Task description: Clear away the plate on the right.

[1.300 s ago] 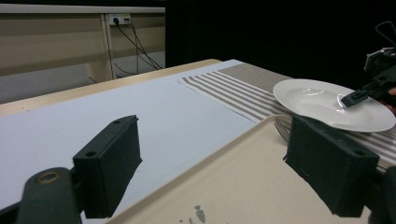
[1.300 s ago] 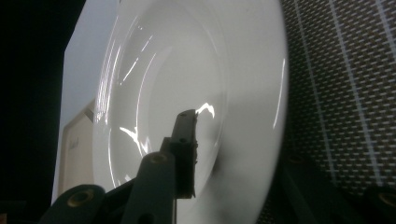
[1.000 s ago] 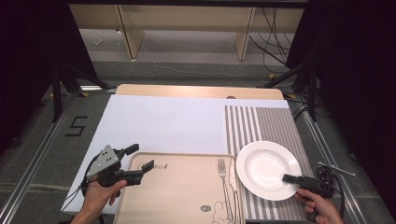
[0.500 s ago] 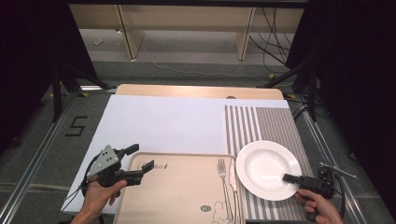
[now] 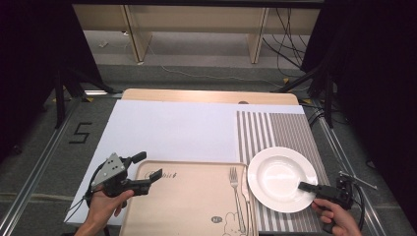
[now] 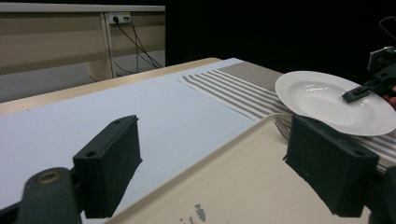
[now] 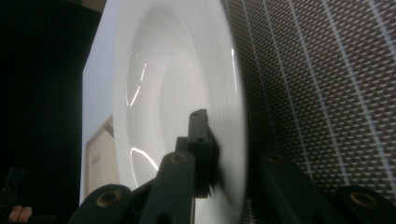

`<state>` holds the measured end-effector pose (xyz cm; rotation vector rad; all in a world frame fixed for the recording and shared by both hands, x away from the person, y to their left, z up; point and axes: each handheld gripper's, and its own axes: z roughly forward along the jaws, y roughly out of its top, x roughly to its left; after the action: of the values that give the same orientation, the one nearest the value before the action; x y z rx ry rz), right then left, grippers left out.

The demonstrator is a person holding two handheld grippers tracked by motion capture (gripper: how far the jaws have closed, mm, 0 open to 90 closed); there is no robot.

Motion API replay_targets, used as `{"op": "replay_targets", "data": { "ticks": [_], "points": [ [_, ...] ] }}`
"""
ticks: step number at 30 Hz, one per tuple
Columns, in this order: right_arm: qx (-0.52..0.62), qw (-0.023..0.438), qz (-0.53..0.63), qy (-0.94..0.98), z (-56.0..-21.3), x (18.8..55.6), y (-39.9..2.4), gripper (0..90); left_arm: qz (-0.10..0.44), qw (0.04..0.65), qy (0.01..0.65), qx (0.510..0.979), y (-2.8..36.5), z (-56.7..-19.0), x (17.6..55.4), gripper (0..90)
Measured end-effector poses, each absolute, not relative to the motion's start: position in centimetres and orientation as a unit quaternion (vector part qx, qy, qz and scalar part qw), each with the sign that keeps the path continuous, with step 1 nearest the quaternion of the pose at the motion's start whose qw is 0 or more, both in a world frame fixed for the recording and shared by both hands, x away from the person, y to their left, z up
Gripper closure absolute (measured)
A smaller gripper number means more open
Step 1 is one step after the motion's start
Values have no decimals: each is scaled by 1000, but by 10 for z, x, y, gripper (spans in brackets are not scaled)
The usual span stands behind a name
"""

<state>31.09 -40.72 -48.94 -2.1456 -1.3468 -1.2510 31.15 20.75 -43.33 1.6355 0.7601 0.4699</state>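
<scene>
Two grippers in play, and I've got the right gripper (image 5: 308, 187) clamped on the near-right rim of the white plate (image 5: 281, 178), one jaw over the lip, the other tucked beneath it; its jaws have just been closing onto that rim. In the right gripper view the plate (image 7: 159, 107) stands edge-on between the jaws. It sits at lower right of the high view on the striped placemat (image 5: 275, 129), just beside the beige tray (image 5: 192, 206), which lies to its left. That's the relation I'm watching: any carry goes leftward over the tray's raised edge. My left gripper (image 5: 142, 170) holds nothing, jaws wide, hovering over the tray's upper-left corner. Inside the tray lies a fork (image 5: 235, 189), along the right side, tines pointing away.
</scene>
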Motion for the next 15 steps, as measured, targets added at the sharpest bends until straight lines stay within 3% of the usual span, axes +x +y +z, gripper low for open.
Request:
{"op": "replay_targets", "data": {
  "ticks": [7,9,15],
  "points": [
    [-753,146,-439,-468,-490,310,-406,820,200,601,326,702,207,-434,312,171],
    [-758,160,-439,-455,-488,310,-407,820,201,599,325,703,208,-433,312,171],
    [-759,138,-447,-453,-487,306,-409,819,202,596,329,704,208,-433,312,171]
  ]
}}
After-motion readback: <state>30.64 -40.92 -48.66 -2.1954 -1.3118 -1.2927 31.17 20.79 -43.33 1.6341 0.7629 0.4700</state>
